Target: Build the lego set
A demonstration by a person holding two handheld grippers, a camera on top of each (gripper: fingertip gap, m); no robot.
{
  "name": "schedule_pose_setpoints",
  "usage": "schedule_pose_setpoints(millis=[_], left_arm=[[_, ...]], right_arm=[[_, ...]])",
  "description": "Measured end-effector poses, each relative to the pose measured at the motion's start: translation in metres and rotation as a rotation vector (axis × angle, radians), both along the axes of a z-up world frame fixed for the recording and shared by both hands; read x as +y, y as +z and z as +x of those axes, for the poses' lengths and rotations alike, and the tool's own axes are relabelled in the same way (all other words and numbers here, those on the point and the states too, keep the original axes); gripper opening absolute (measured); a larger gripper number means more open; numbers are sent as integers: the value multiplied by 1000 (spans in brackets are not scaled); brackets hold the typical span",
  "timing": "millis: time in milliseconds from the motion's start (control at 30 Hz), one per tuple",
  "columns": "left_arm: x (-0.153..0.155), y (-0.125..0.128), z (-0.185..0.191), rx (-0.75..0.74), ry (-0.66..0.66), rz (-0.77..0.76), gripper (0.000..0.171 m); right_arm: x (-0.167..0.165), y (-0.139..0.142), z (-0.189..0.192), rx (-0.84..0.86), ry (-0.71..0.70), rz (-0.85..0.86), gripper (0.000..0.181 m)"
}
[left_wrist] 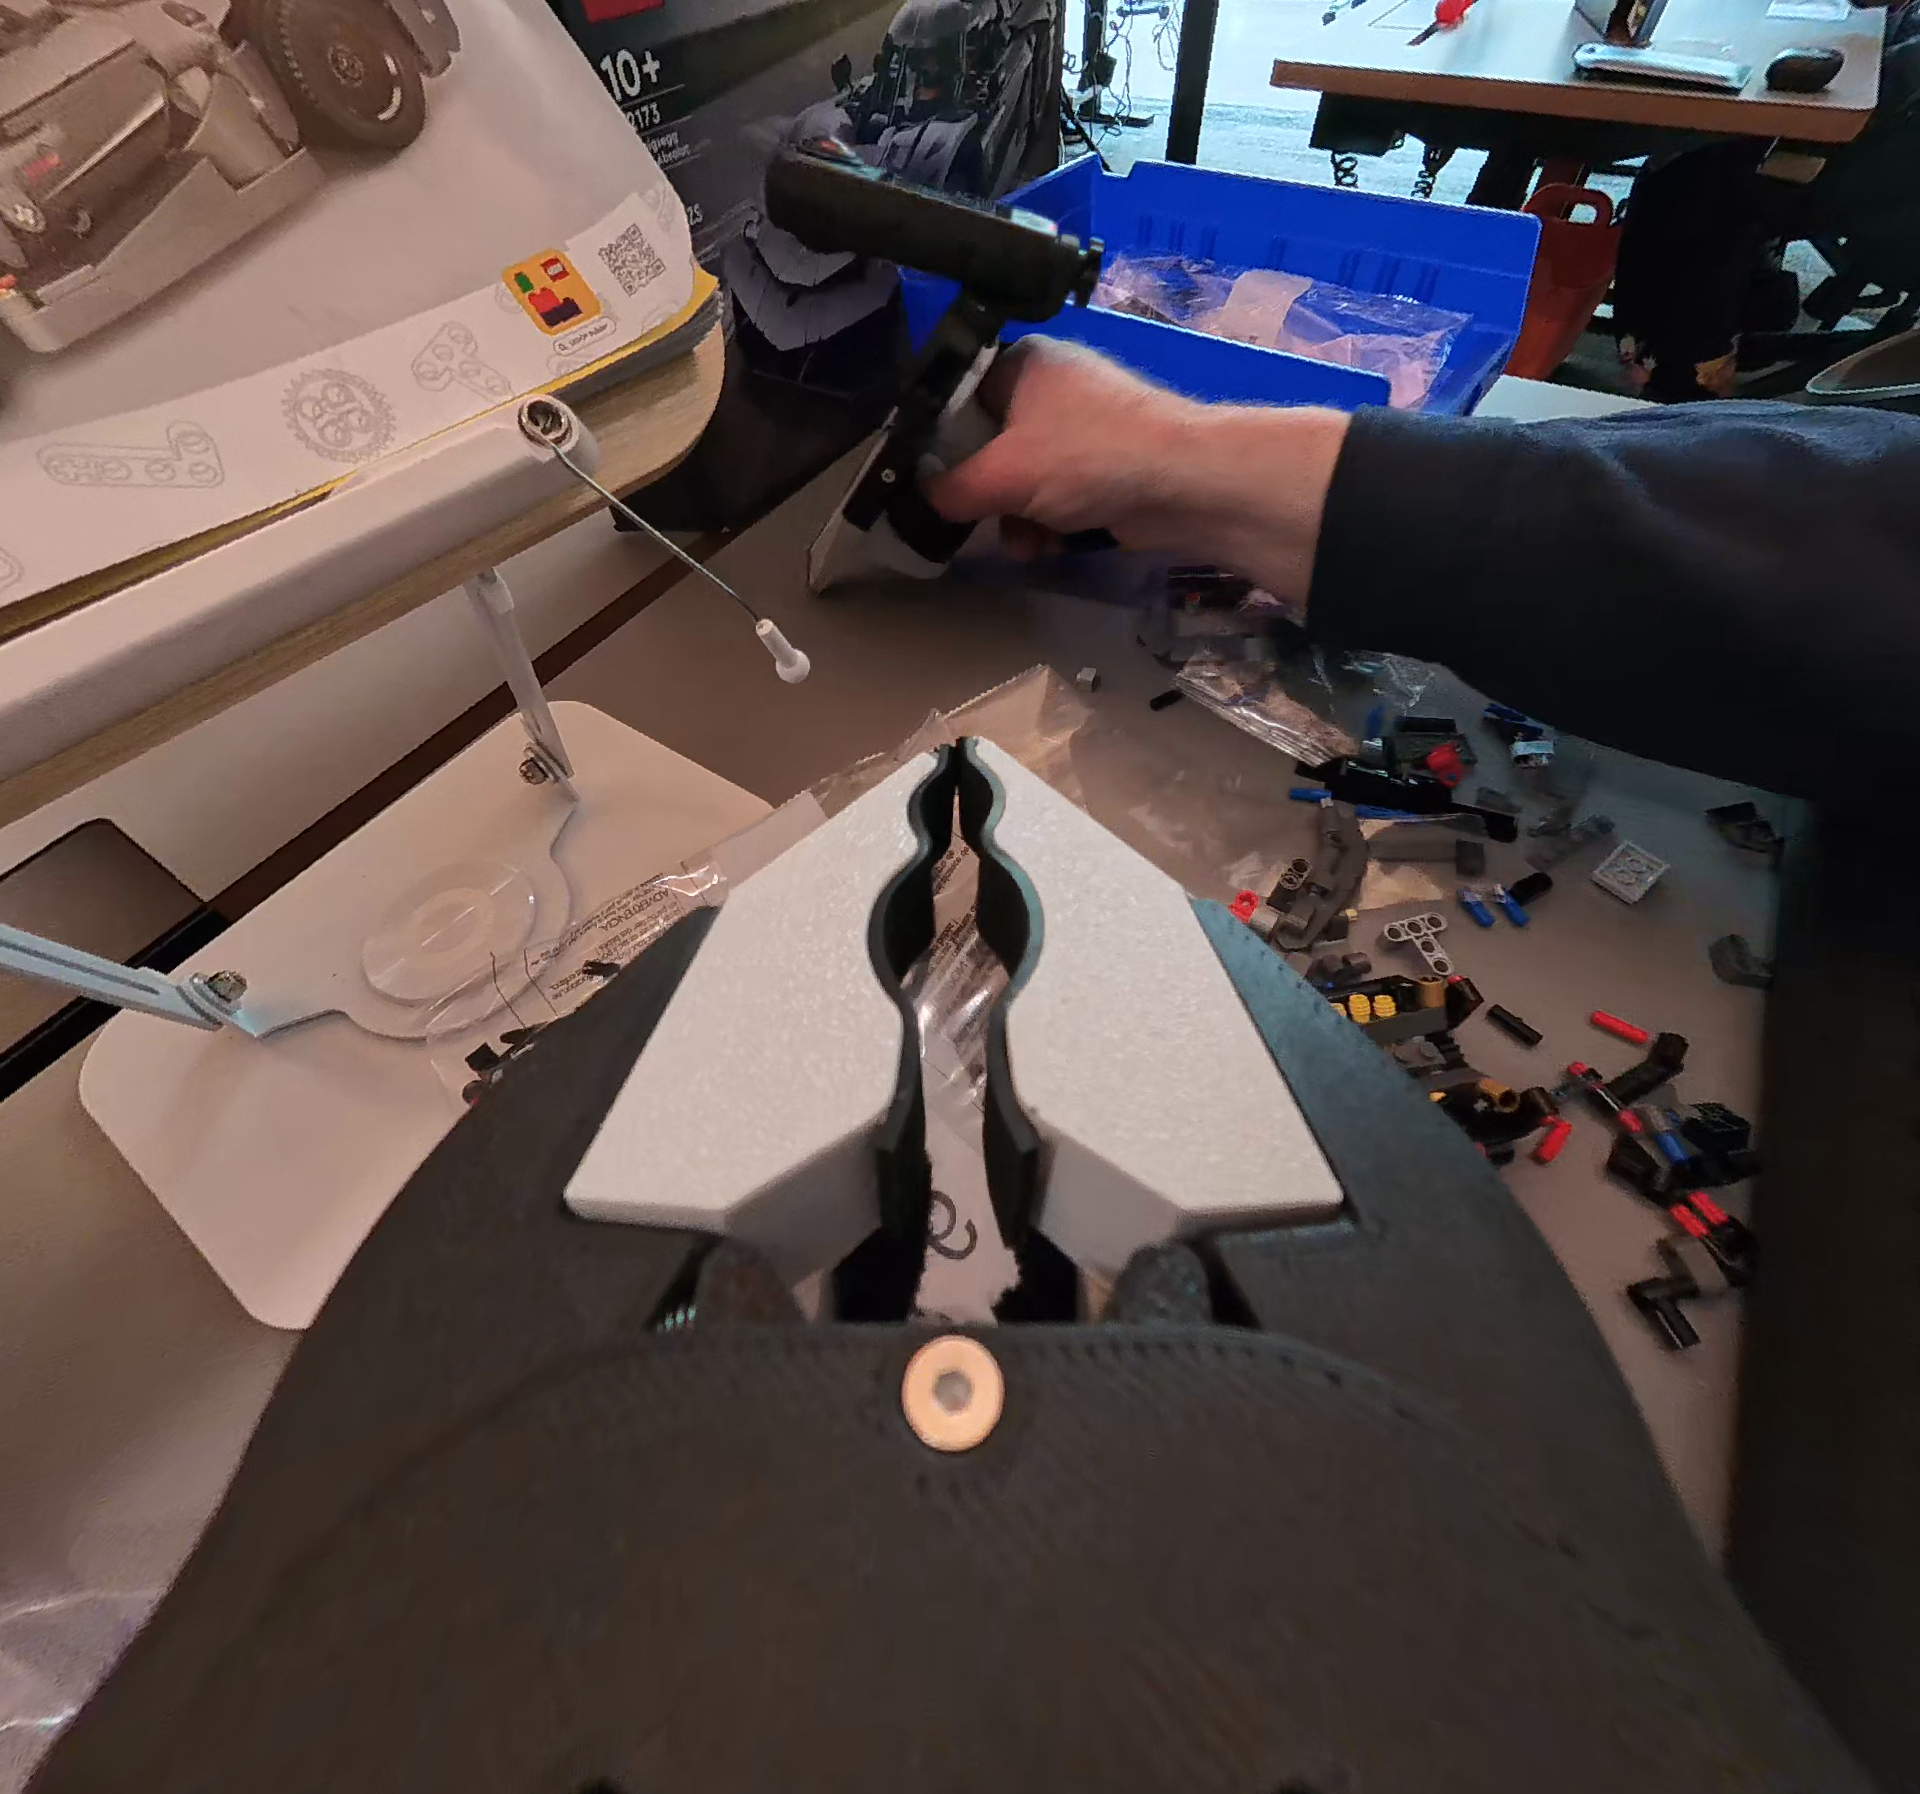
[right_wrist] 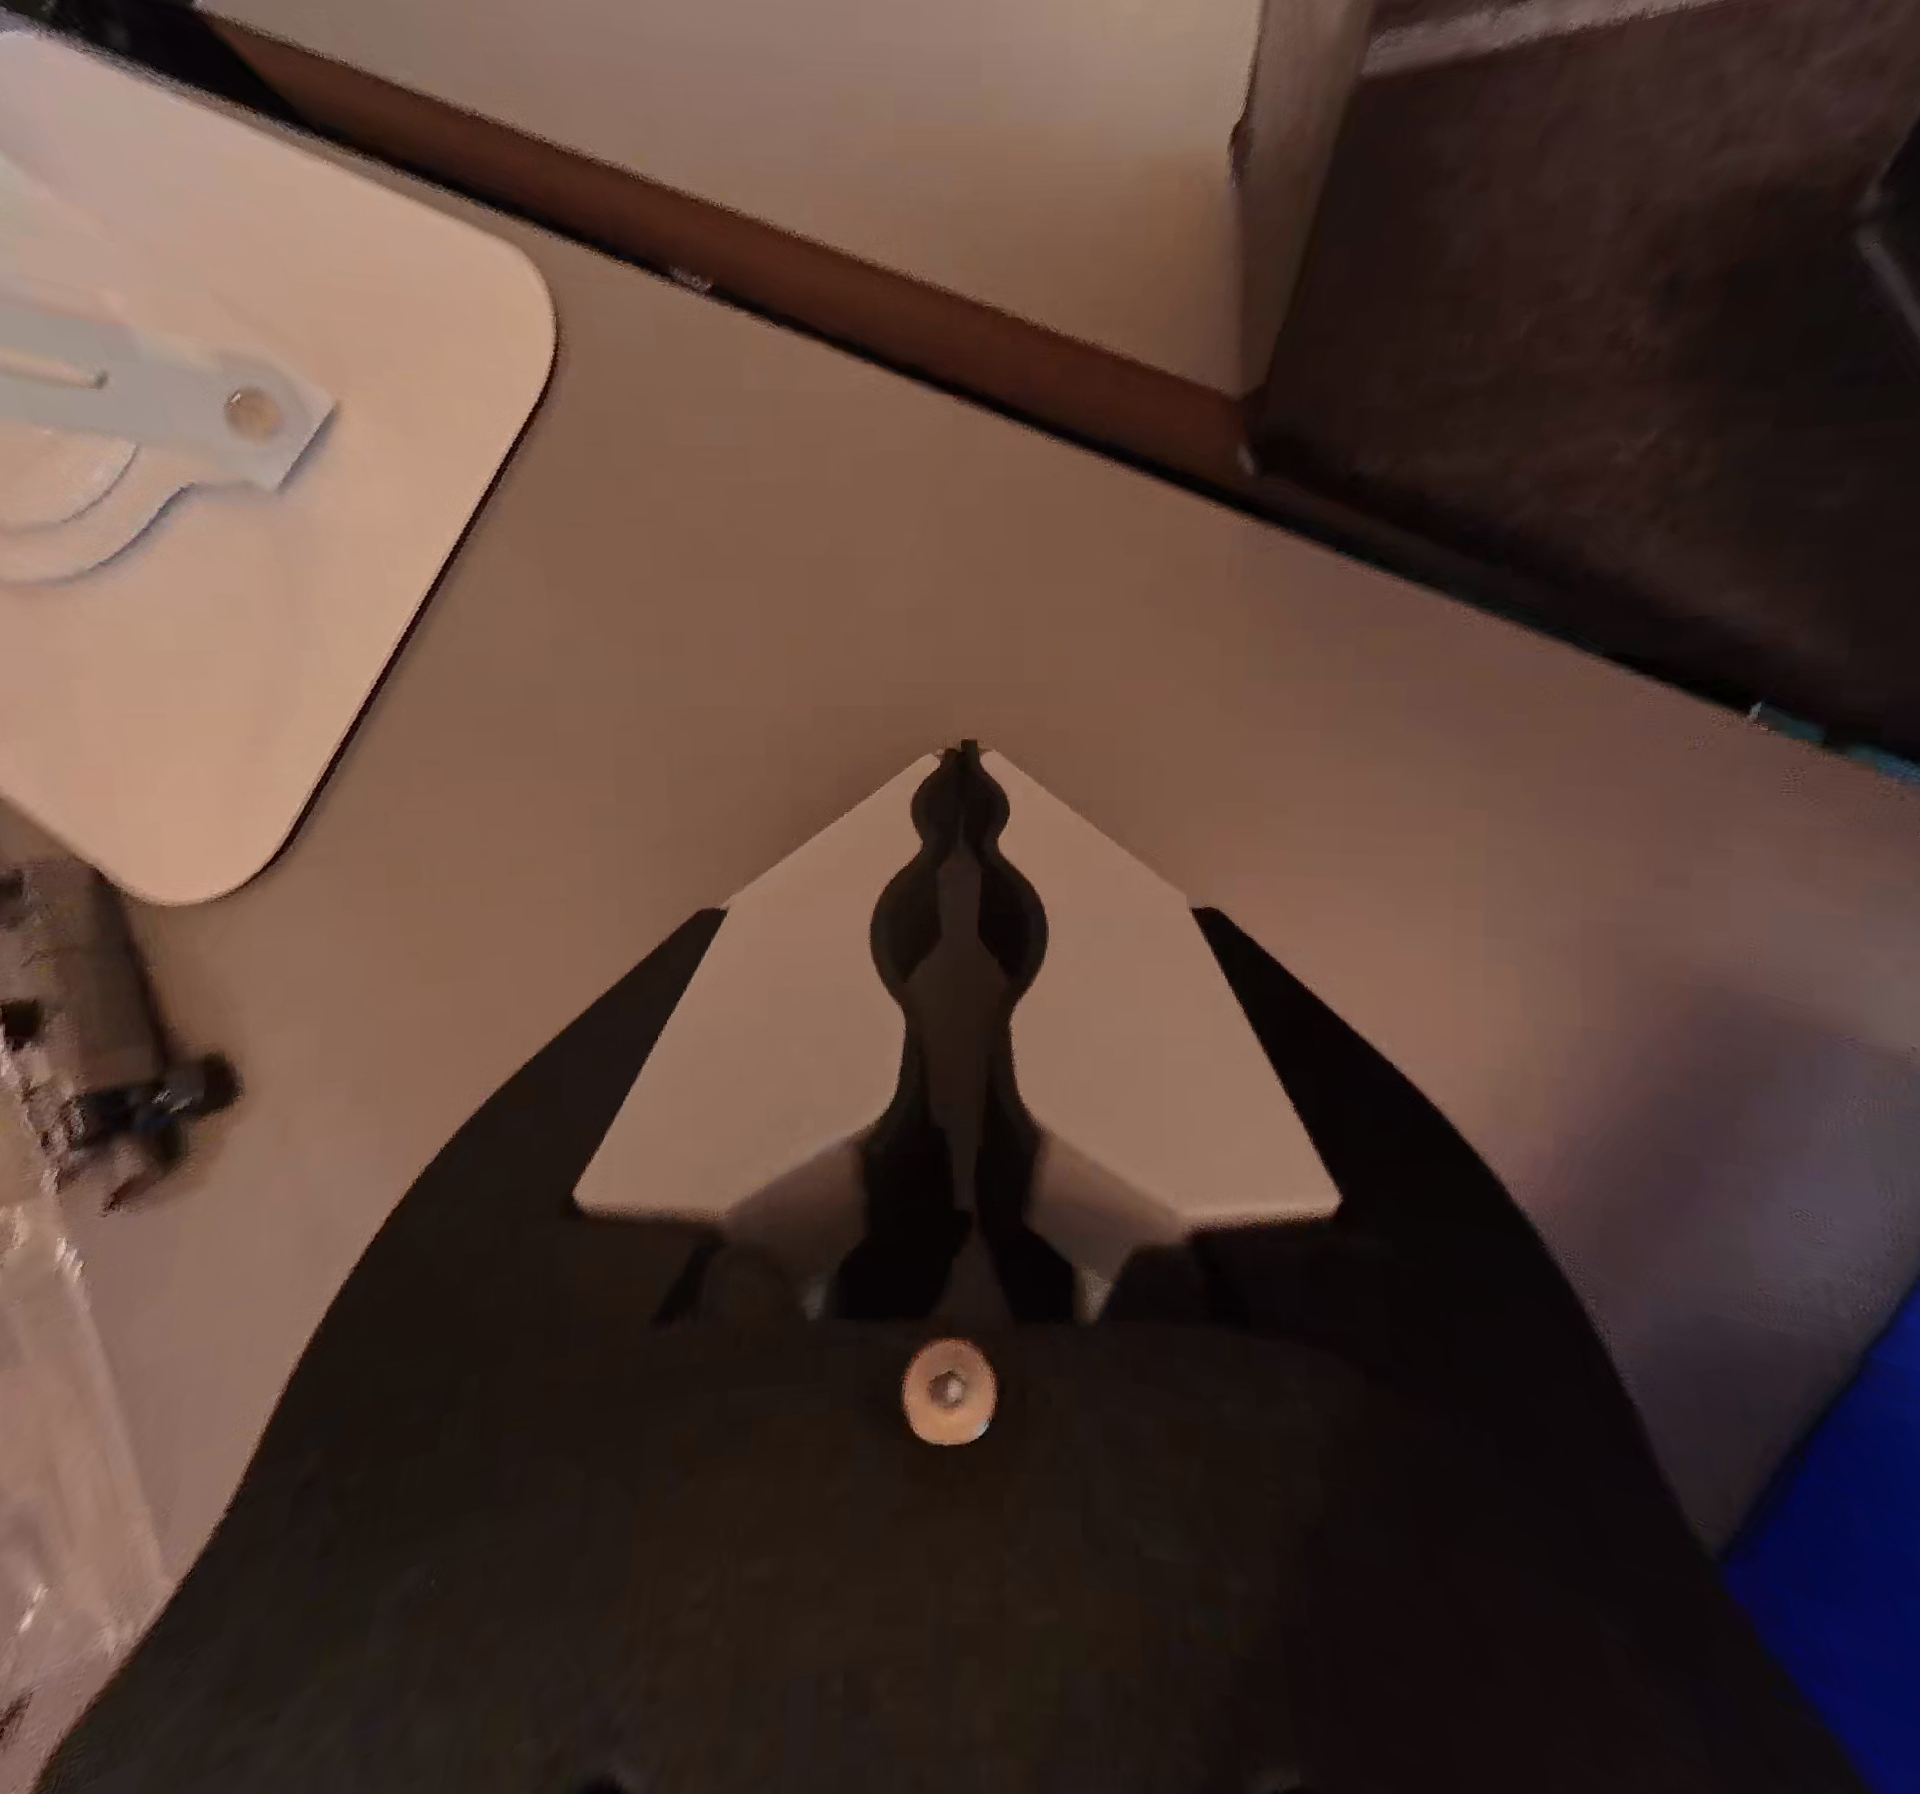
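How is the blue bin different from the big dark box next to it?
The blue bin is bright plastic with an open top, and clear bags lie inside it. The dark box is cardboard. The bin's walls are plain, while the box has a picture of a dark vehicle printed on it. The bin sits low and the box stands taller. Both stand side by side at the far side of the table.
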State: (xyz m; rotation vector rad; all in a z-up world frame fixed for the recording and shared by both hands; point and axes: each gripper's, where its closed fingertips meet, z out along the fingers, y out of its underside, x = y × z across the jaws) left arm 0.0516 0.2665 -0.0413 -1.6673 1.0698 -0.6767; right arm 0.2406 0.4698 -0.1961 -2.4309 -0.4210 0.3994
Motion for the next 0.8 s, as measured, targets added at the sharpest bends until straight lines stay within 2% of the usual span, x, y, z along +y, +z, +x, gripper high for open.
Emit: schedule_pose_setpoints(millis=[100, 267, 300, 400, 500, 667, 800], left_arm=[[-1, 1, 0, -3, -2, 2, 0], [-2, 1, 1, 3, -7, 3, 0], [-2, 0, 2, 8, -6, 4, 0], [-3, -1, 3, 17, -7, 8, 0], [-4, -3, 4, 23, -10, 9, 0], [-3, -7, 4, 33, -10, 2, 0], [-3, -7, 3, 36, -9, 5, 0]], right_arm=[[-26, 10, -3, -46, 65, -3, 0], [-83, 51, -9, -52, 220, 8, 12], [-96, 56, -9, -54, 243, -9, 17], [-127, 62, -9, -89, 289, -36, 15], [-146, 45, 2, -217, 319, -101, 14], [-162, 17, 2, -306, 363, -204, 15], [-164, 3, -9, -293, 387, -239, 12]])
